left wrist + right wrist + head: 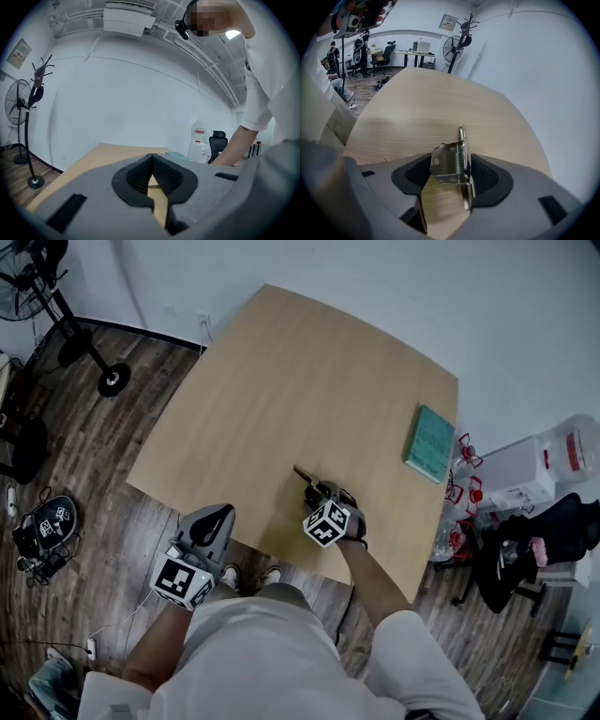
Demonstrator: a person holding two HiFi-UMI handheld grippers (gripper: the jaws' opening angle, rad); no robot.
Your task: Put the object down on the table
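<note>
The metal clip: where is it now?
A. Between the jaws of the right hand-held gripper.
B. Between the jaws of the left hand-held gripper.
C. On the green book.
A: the right gripper view shows the metal clip between the open jaws of the right hand-held gripper.

The pale square wooden table top (309, 381) is showing a smooth, matt finish with fine straight grain. The small silver metal spring clip (448, 167) is gleaming: its folded sheet-metal plate is polished and reflecting, and its coiled spring is shining bright. The right gripper (450, 157) and the left gripper (151, 157) are showing matt grey plastic shells, faintly grainy, while their black pads (488, 174) are looking rubbery and finely ribbed. The dark plank floor (84, 465) is showing worn wood with a dull sheen. The teal rectangular book (429, 442) is showing a matt cover.
</note>
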